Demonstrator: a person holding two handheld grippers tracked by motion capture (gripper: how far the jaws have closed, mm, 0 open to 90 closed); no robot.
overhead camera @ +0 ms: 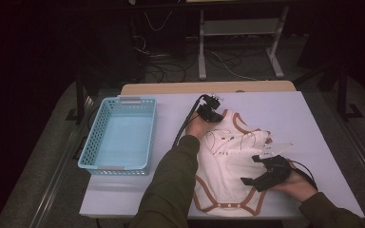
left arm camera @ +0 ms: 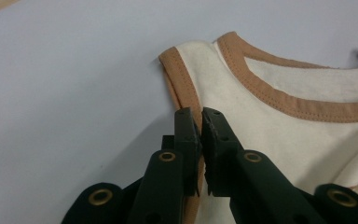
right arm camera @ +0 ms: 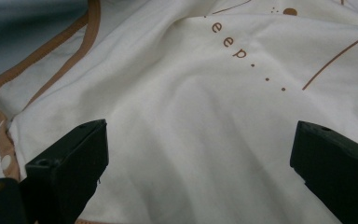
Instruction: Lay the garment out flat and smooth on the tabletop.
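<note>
While the cream baby bodysuit (overhead camera: pixel 228 166) with brown trim lies spread flat on the white worktop (overhead camera: pixel 285 114), its shoulder strap at the far end is gripped by the left gripper (overhead camera: pixel 212 113). Seen in the left gripper view, the jaws of the left gripper (left arm camera: pixel 200 135) are pressed together on the brown-edged strap (left arm camera: pixel 182 77), with only the thin fabric between them. The neckline of the bodysuit (left arm camera: pixel 279 95) is seen just beside the jaws, curving away to the right in that view.

The right gripper (overhead camera: pixel 254 178) is held over the lower right part of the garment, near its leg opening. Its jaws are spread wide, as shown in the right gripper view, where the right gripper (right arm camera: pixel 198 154) hangs over plain cream fabric (right arm camera: pixel 186 107) with nothing clamped between the jaws. Small brown printed letters (right arm camera: pixel 226 39) are visible on the cloth beyond them.

A light blue plastic basket (overhead camera: pixel 121 135) stands on the left part of the worktop, well apart from the bodysuit. Cables (overhead camera: pixel 171 61) and a metal frame (overhead camera: pixel 240 42) are seen on the floor beyond the worktop.
</note>
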